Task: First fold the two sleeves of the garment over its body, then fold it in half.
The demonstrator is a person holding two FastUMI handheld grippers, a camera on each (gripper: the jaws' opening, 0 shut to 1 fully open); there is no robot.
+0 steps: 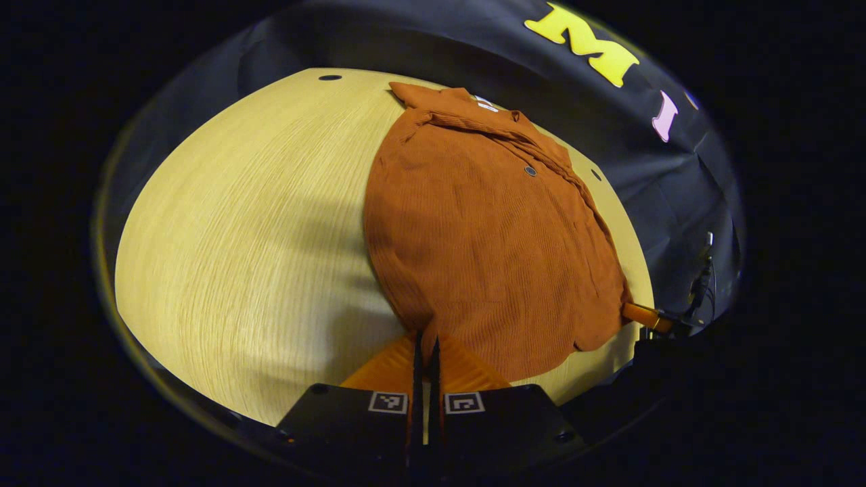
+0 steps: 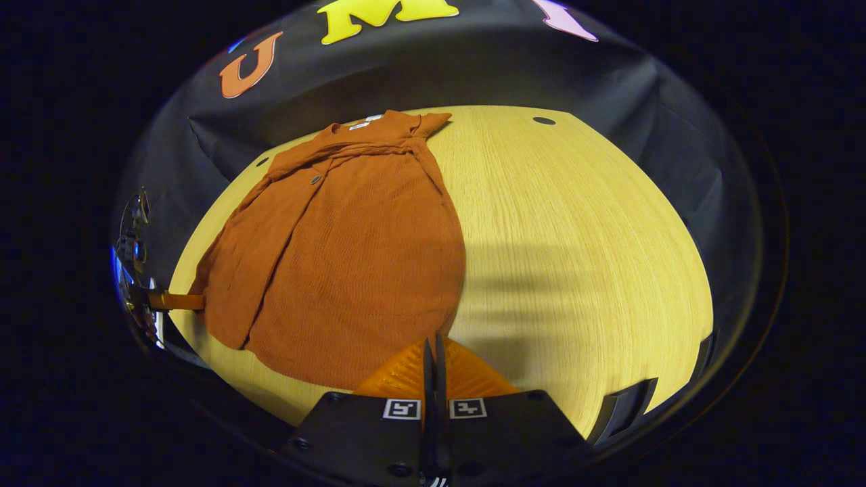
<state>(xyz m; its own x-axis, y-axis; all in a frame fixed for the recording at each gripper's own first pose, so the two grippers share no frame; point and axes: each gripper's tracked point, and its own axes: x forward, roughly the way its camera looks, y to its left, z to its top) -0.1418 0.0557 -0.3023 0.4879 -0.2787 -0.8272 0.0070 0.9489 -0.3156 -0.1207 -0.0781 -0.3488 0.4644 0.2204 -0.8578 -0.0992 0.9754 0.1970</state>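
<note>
**Lying flat: rust garment on the table, both grippers at its hem**

Spreading across the pale wood-grain table (image 1: 237, 257), the rust-orange ribbed button-front garment (image 1: 487, 237) lies flat with its collar toward the black cloth wall and its rounded hem toward the cameras. In the left gripper view it covers the right half of the table; in the right gripper view the same garment (image 2: 338, 257) covers the left half, with bare wood (image 2: 575, 237) beside it. A sleeve lies folded along the garment's body on the side nearest the wall, forming a long ridge from collar to hem. One small dark button (image 1: 530, 171) shows on the front. A small white label (image 1: 484, 103) sits inside the collar; its writing is too small to read.

The left gripper (image 1: 425, 352) sits at the near hem, its black fingers drawn almost together with only a thin slit between them, the tips at the cloth's edge; whether fabric is pinched there cannot be told. The right gripper (image 2: 435, 355) is likewise nearly closed at the hem's near edge, and its hold cannot be told either. Each gripper carries two square black-and-white coded markers on its body, not readable text. At the frame's edge an orange finger (image 1: 646, 316) of the other gripper touches the hem's corner.
</note>
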